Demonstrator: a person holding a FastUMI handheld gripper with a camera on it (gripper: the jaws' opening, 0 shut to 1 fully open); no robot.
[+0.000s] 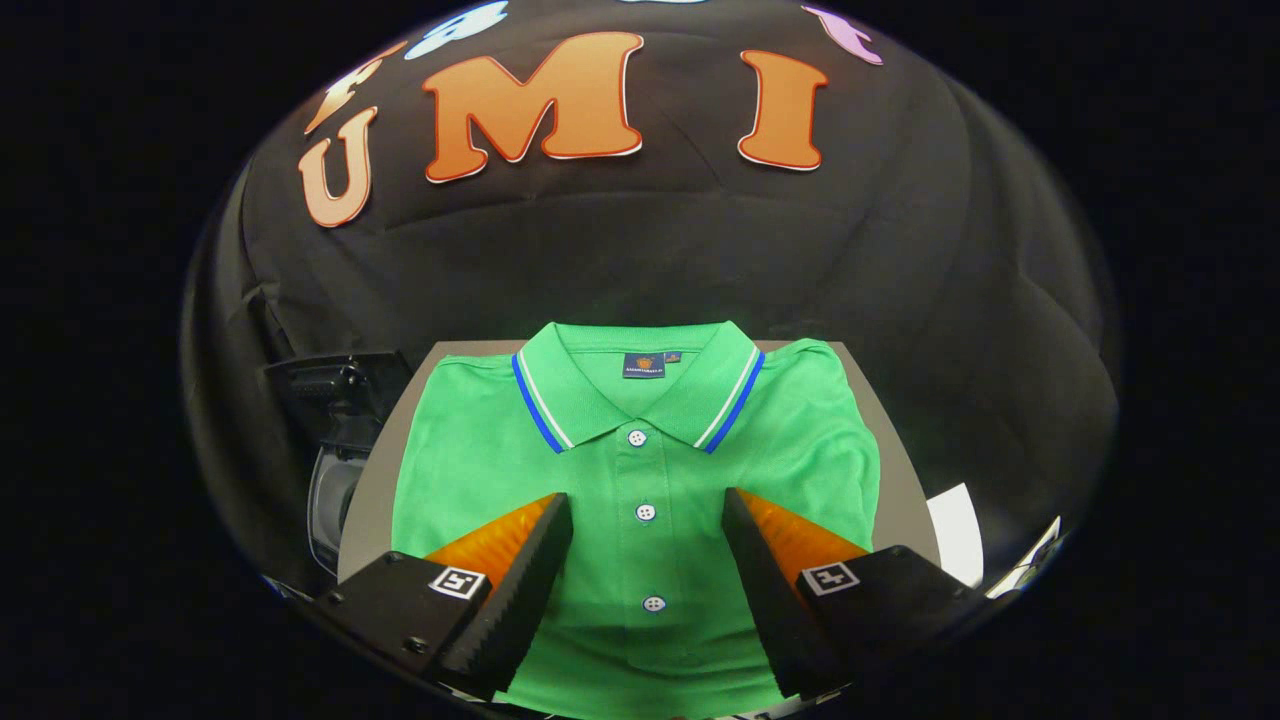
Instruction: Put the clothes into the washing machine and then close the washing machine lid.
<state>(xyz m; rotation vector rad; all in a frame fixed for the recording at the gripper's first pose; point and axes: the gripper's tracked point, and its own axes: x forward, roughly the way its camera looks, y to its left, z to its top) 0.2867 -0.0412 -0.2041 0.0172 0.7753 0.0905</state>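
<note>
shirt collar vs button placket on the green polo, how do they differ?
1. The collar carries blue and white stripes along its edge; the placket is plain green.
2. The collar spreads sideways beyond the fingers; the placket runs lengthwise between them.
3. The placket shows three white buttons; the collar shows none, only a dark label inside the neck.

Both belong to the polo shirt lying flat. The gripper is open above it.

Green short-sleeved polo shirt [640, 470] spread flat on grey bench [372, 490], collar at the far side, button placket running toward the gripper [647, 535]. Fingers [520, 575] spread wide above the shirt, placket between them, nothing gripped. Left of the bench, dark plastic machine with a round opening [335, 450]. Right of the bench, white sheet [955, 530]. Behind all, black cloth wall [650, 250].
</note>
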